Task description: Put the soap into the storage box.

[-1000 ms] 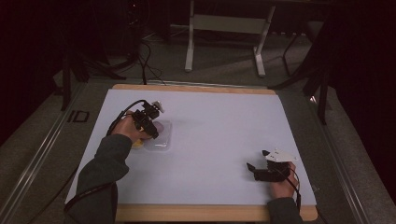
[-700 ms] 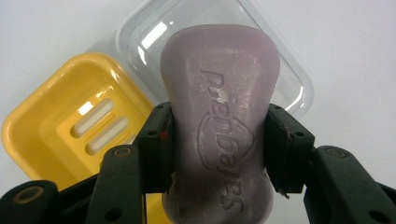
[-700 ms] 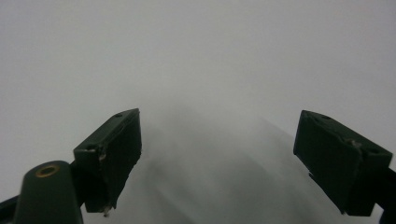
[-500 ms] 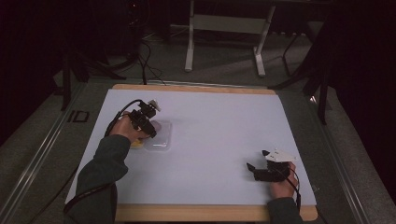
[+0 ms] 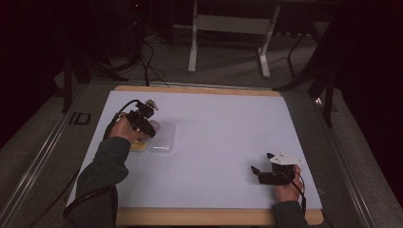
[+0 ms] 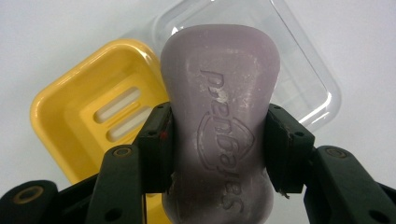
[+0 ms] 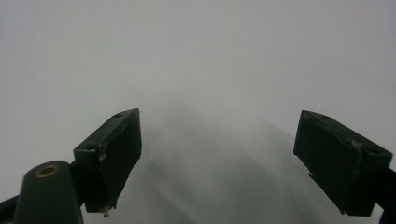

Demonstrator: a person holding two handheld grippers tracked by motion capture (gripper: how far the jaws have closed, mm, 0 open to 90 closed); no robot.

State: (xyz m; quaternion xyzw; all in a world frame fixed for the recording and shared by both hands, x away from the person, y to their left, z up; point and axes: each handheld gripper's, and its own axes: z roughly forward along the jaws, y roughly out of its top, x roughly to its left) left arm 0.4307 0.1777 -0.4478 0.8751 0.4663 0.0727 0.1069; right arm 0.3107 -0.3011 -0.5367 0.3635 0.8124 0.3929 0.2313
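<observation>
A pale purple bar of soap (image 6: pixel 219 116) with embossed lettering is clamped between the jaws of my left gripper (image 6: pixel 217 140), held above the table. Below it lie a yellow soap dish (image 6: pixel 88 121) with drain slots and, touching it, a clear plastic lid (image 6: pixel 299 79). From above, the left gripper (image 5: pixel 148 128) hovers over the yellow dish (image 5: pixel 138 145) and the clear lid (image 5: pixel 161 138) at the table's left. My right gripper (image 5: pixel 259 172) rests low at the front right, jaws wide apart with nothing between them; the right gripper (image 7: pixel 219 163) faces bare white tabletop.
The white table surface (image 5: pixel 223 128) has a wooden edge (image 5: pixel 199 217) along the front. Cables (image 5: pixel 121 111) trail from the left gripper. Beyond the table stand a metal frame (image 5: pixel 228 28) and dark floor.
The left hand with the soap has shifted slightly toward the near side, over the dish and lid. The right gripper has not moved.
</observation>
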